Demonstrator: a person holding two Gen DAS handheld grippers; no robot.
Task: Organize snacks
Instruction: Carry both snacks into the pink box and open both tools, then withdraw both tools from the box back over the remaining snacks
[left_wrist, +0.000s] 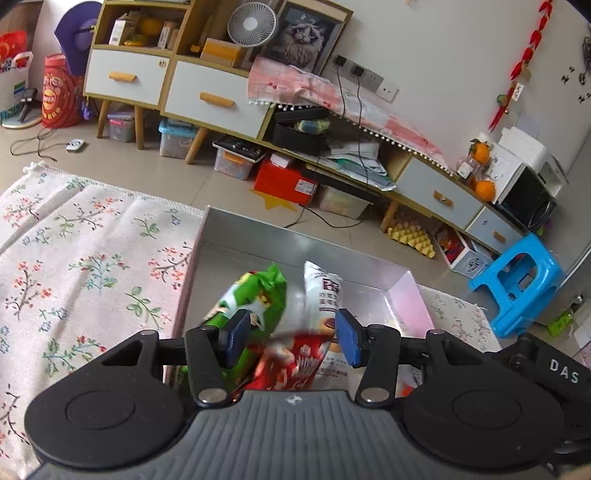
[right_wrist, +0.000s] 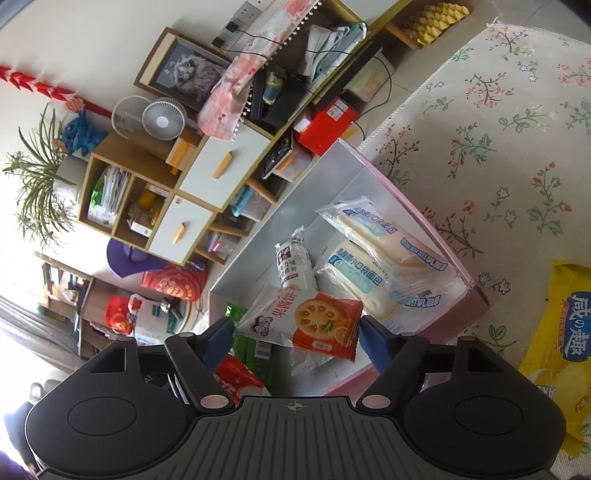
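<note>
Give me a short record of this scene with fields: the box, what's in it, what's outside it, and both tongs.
box: pink box with grey inside, on a flowered cloth
in box: two bread packs, orange biscuit pack, white snack pack, green pack, red pack
outside box: yellow chip bag on the cloth
left tongs: over the red pack, grip unclear
right tongs: open, around the biscuit pack

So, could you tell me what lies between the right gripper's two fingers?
In the right wrist view, the orange biscuit packet lies between the right gripper's open fingers, over the pink box.
</note>
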